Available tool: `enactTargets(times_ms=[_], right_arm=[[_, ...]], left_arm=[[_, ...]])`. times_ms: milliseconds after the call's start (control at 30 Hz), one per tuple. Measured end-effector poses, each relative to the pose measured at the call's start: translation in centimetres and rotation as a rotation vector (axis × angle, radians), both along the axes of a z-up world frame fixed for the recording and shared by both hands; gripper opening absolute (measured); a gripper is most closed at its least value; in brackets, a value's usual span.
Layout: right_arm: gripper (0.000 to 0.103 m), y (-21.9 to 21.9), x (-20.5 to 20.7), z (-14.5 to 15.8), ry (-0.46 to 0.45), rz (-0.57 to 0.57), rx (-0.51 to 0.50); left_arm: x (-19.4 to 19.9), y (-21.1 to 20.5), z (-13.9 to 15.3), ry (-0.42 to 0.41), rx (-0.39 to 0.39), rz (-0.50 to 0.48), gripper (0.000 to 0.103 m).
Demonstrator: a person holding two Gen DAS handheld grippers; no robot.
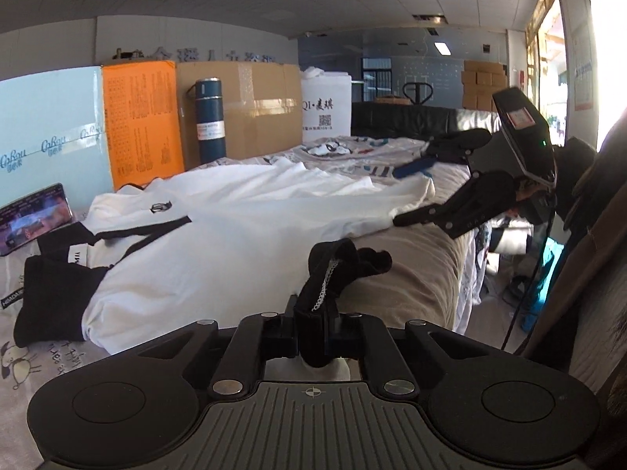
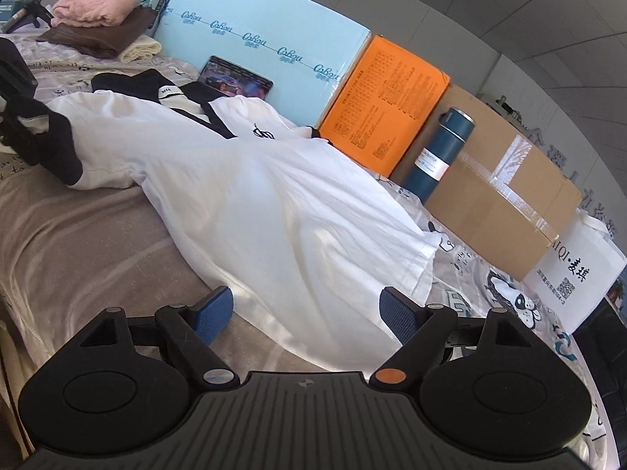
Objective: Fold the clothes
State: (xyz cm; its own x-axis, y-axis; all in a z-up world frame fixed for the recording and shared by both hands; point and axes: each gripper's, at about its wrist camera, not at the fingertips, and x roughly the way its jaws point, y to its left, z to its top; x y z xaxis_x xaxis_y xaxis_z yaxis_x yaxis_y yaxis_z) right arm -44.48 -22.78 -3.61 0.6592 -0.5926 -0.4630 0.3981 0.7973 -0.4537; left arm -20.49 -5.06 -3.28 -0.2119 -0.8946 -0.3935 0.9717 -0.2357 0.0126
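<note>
On the bed in front of me there's a white shirt with black trim, spread out across a taupe blanket, with its hem end toward my right gripper and its collar end up by a phone that's leaning on a light blue box. My left gripper is clamped down tight on a black sleeve cuff, you can see the bunched fabric and a strip of white stitching sticking up between the fingers. So that side has a solid hold on the shirt's sleeve

My right gripper is standing fairly wide, 2 blue pads on either side of the shirt's bottom hem. The cloth lies between them but the pads aren't pressing on it, so nothing is actually held there. From the left camera I can see the right gripper out at the far edge of the shirt, fingers spread around the hem corner

Behind the shirt along the wall: an orange box, a dark blue flask standing upright just beside a taped cardboard box, and a white box with a QR code. Up in the far corner of the right view there's a pink folded towel stacked on a brown garment. A patterned sheet with cartoon prints shows under the shirt's far side
</note>
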Motion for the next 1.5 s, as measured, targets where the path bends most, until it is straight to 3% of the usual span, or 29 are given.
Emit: enactTargets(times_ms=[67, 167, 333, 400, 500, 567, 667, 800, 900, 1000, 1100, 1267, 1433, 1500], right_arm=[[0.061, 0.4, 0.1, 0.0, 0.024, 0.041, -0.002], [0.056, 0.6, -0.4, 0.2, 0.057, 0.063, -0.003], [0.049, -0.3, -1.5, 0.5, 0.129, 0.030, -0.001], [0.029, -0.4, -1.8, 0.6, 0.159, 0.034, 0.014], [0.012, -0.6, -2.3, 0.6, 0.182, 0.033, 0.051], [0.011, -0.7, -2.7, 0.7, 0.189, 0.031, 0.074], [0.013, -1.1, -3.1, 0.7, 0.168, 0.028, 0.103], [0.010, -2.3, -3.7, 1.3, 0.116, 0.034, 0.188], [0.005, -3.2, -3.9, 2.4, 0.072, 0.043, 0.187], [0.004, -4.5, -3.6, 3.4, 0.029, 0.066, 0.170], [0.003, -6.1, -3.0, 4.3, 0.007, 0.081, 0.143], [0.003, -9.5, -1.6, 5.0, -0.006, 0.097, 0.128], [0.003, -12.5, 0.0, 4.2, 0.008, 0.102, 0.154], [0.003, -13.5, 0.6, 3.6, 0.021, 0.102, 0.170]], left_arm=[[1.2, 0.3, 1.2, 0.024, -0.048, 0.045, 0.008], [2.9, 0.5, 2.5, 0.069, -0.081, 0.077, 0.008], [2.9, 0.2, 3.1, 0.020, -0.083, 0.029, 0.008], [2.7, 0.1, 3.0, -0.011, -0.064, -0.008, 0.008], [2.1, -0.1, 2.2, -0.054, -0.001, -0.088, 0.008], [1.3, -0.5, 1.2, -0.104, 0.056, -0.167, 0.009], [1.3, -1.1, 0.3, -0.141, 0.089, -0.172, 0.009], [2.8, -1.1, 1.5, -0.122, 0.006, -0.062, 0.009], [4.0, -2.0, 2.7, -0.164, -0.063, 0.032, 0.009], [4.8, -3.9, 3.7, -0.261, -0.116, 0.068, 0.009], [5.4, -6.5, 4.8, -0.371, -0.138, 0.042, 0.009], [6.9, -11.3, 5.2, -0.464, -0.094, -0.032, 0.009], [9.0, -15.1, 3.9, -0.419, 0.011, -0.078, 0.009], [10.0, -16.1, 3.2, -0.382, 0.050, -0.083, 0.014]])
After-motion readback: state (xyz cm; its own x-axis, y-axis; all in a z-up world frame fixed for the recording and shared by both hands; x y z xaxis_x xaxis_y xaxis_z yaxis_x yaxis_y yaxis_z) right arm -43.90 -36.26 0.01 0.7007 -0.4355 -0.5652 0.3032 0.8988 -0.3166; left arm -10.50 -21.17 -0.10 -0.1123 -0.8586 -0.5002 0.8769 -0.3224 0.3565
